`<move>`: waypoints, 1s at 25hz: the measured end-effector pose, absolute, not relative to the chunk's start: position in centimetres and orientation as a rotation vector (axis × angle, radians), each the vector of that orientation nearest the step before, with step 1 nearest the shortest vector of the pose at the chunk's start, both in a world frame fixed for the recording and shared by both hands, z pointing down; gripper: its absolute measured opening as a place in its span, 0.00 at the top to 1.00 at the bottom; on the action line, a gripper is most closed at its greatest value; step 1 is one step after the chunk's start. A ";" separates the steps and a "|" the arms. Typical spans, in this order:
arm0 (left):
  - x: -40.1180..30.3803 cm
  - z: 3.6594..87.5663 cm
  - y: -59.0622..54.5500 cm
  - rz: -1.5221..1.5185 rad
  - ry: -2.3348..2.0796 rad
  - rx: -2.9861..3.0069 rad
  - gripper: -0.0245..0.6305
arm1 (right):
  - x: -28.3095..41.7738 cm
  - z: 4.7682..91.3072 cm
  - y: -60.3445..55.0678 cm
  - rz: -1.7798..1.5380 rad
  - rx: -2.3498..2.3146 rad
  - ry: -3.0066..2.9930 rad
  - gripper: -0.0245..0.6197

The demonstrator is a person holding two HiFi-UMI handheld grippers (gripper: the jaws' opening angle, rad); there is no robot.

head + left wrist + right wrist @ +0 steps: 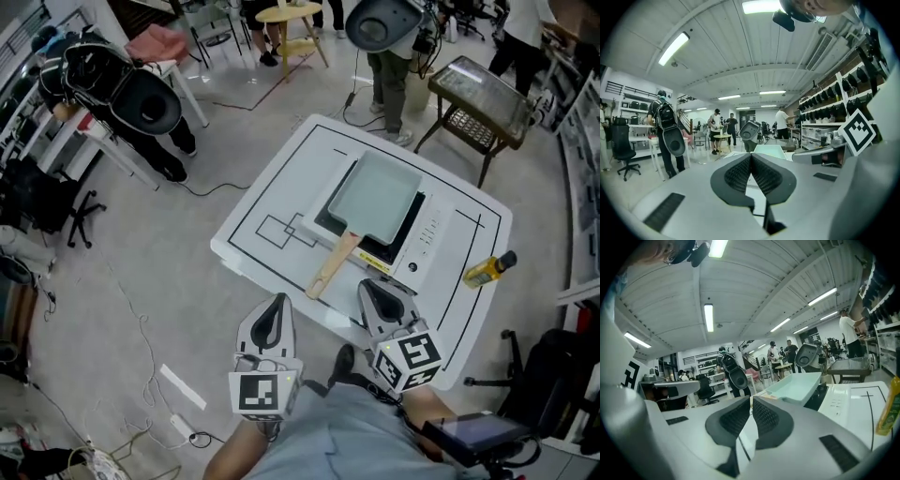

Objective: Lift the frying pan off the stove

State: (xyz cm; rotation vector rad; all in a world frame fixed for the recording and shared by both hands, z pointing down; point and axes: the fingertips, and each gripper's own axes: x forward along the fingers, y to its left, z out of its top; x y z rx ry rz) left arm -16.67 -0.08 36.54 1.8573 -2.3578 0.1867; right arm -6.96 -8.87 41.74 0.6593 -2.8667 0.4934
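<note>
I held my two grippers in front of me, at the near edge of a white square table with thin black lines drawn on its top. The jaws of my left gripper were pressed together with nothing between them, as the left gripper view showed clearly. The jaws of my right gripper were pressed together and empty too. The pale green rectangular frying pan was lying flat on the white stove with a black glass top, in the middle of the table. Its light wooden handle pointed toward me and ended between my two grippers, a little ahead of them, and neither gripper touched it. In the right gripper view the pan stood ahead and to the right of my jaws. A yellow bottle with a black cap lay on its side near the right edge of the table. Around the table was a grey floor with loose cables on it. A round wooden stool and a small dark side table stood behind the table, and a black office chair stood at the left. Several persons were standing in the room, one of them just beyond the table. Long tube lamps were lit on the white ceiling.
</note>
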 end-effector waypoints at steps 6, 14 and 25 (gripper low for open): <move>-18.2 34.8 -3.3 0.172 -2.336 1.961 0.93 | -7.7 39.5 -11.7 0.461 0.773 -2.903 0.88; -21.1 35.0 -8.2 0.137 -2.214 2.097 0.93 | -9.3 40.1 -14.9 0.510 0.950 -2.855 0.88; -24.5 37.4 -14.2 0.230 -1.991 2.219 0.93 | -11.6 43.1 -16.9 0.879 1.087 -2.775 0.88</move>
